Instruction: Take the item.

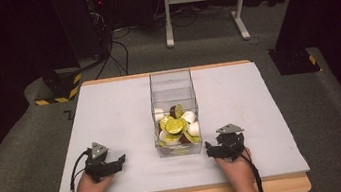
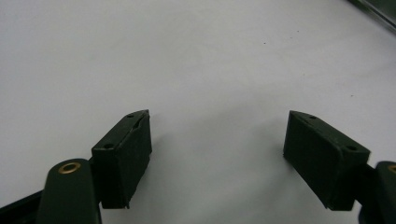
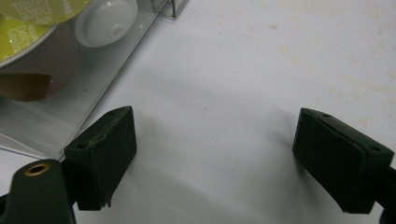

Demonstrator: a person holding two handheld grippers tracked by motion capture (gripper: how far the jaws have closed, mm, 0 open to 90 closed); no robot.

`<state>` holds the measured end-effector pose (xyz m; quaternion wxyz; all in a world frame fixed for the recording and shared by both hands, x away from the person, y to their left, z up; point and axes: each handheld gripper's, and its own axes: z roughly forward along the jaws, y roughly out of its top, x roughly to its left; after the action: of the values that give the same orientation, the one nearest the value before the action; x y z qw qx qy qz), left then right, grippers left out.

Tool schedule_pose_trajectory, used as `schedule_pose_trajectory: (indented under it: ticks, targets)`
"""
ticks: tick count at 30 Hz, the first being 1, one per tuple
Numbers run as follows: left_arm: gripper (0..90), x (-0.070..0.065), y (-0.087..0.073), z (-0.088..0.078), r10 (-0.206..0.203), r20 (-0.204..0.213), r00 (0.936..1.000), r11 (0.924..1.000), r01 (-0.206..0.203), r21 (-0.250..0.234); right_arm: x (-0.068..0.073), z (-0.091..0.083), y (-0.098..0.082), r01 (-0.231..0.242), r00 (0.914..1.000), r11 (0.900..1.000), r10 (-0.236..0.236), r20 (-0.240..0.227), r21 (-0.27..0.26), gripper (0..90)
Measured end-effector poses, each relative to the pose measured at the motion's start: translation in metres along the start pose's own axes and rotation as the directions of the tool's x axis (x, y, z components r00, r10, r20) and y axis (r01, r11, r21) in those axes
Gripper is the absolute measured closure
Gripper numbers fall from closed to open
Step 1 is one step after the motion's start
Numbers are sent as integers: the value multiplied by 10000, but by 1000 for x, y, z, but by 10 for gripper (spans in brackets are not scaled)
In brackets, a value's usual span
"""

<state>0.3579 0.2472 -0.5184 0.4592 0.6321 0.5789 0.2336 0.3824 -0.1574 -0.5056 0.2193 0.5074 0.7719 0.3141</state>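
Both grippers, left gripper [image 1: 117, 162] and right gripper [image 1: 211, 149], rested on the desk [image 1: 110, 109] with fingers apart, flanking the clear box [image 1: 171, 83] of coffee capsules [image 1: 172, 124].

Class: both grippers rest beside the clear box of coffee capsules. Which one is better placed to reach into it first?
Probably the right gripper: it sits closer to the clear box, whose wall and capsules show beside its open jaws. The left gripper lies farther off, jaws open over the bare table.

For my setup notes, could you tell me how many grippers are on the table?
2: the left gripper rests left of the clear box of coffee capsules; the right gripper rests at its right. Both stand open.
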Motion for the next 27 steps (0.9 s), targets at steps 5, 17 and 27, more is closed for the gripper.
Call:
schedule_pose_trajectory:
  ticks: [5,17,27]
  targets:
    - [227,0,0,0,-16,-17,10000,10000,16,-2,0,0,0,54,10000,10000,-54,36,-7,136]
    - [189,1,1,2,-115,-214,9997,9999,114,-7,-2,-3,3,126,9999,9998,-127,-52,-178,132]
    - [174,0,1,2,-193,-271,9994,9998,194,18,0,-11,7,289,9993,9980,-303,-237,-567,144]
